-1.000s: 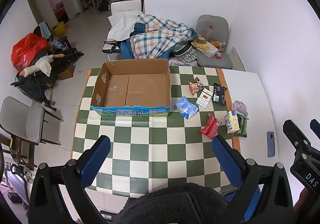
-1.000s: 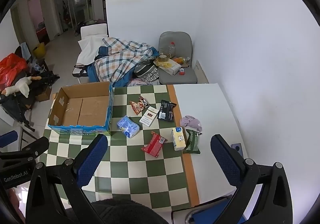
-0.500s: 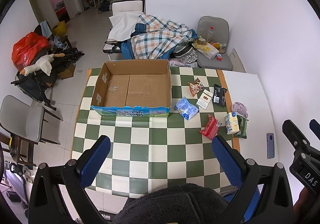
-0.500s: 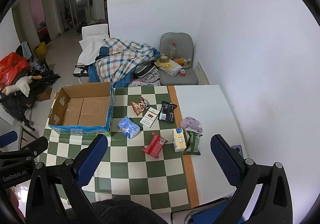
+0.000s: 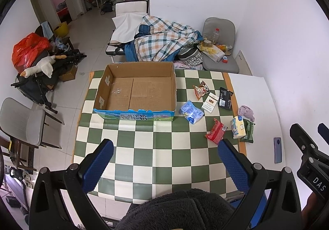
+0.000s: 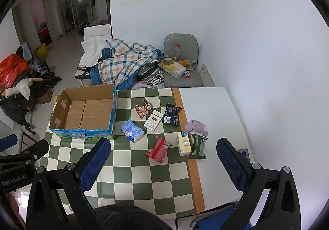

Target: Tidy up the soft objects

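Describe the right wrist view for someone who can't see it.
The open right gripper hovers above a green-checkered table where an empty cardboard box sits left of scattered soft packets: a blue tissue pack, a red pack, a yellow tissue pack and a purple cloth.

Open tongs (image 6: 164, 165) hover above scattered packets (image 6: 158, 149) (probably snacks) beside box (image 6: 61, 121).

Both grippers are drifting slightly; the cardboard box (image 6: 84, 112) and the packets are sliding a little lower in each view. Table items are not moving.
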`<state>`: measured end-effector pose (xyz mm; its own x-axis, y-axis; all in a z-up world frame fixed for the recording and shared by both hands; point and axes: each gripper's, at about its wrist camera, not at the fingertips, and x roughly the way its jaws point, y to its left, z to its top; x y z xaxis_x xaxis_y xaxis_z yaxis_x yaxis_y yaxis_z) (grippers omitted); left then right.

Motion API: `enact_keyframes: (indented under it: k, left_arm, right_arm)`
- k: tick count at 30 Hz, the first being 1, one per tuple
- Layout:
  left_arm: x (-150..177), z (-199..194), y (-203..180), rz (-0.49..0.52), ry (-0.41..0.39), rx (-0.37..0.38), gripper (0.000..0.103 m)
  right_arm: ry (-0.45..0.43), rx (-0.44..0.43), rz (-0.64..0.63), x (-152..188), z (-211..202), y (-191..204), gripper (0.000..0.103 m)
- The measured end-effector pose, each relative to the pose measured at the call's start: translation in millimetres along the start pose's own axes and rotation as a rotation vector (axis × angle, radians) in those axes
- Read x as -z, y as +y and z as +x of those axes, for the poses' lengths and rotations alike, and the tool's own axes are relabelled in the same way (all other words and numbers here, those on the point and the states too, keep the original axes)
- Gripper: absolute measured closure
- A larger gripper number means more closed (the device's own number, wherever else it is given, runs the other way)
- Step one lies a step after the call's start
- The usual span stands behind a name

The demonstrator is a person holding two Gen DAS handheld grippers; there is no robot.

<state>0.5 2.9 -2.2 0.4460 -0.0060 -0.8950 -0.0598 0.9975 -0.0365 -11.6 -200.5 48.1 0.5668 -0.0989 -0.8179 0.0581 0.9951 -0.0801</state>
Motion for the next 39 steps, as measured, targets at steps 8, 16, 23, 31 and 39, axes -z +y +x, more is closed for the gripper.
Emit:
enact_keyframes:
  k: [8, 16, 23, 31, 39]
  left_arm:
    - [0.6, -0.7, 0.9, -0.001, -0.001, 0.002, 0.0]
    - [1.0, -0.5, 1.5, 0.001, -0.002, 0.002, 0.0]
    - [1.8, -0.4, 1.2, -0.002, -0.004, 0.0, 0.0]
    - [2.1, -0.2, 1.0, -0.001, -0.003, 0.002, 0.0]
    - [1.6, -0.6, 1.4, -0.001, -0.003, 0.002, 0.0]
  right_arm:
    - [-0.004, -0.001, -0.005, 1.1, -2.7, 2.6, 0.0]
    - [-0.004, -0.001, -0.003, 1.1, -1.6, 3.5, 0.0]
    - [-0.003, -0.001, -0.004, 0.8, -1.0, 2.9, 0.0]
    - [-0.005, -0.001, -0.004, 2.1, -1.4, 3.6, 0.0]
    - [-0.006, -0.004, -0.006, 1.2, 0.3, 5.0, 0.0]
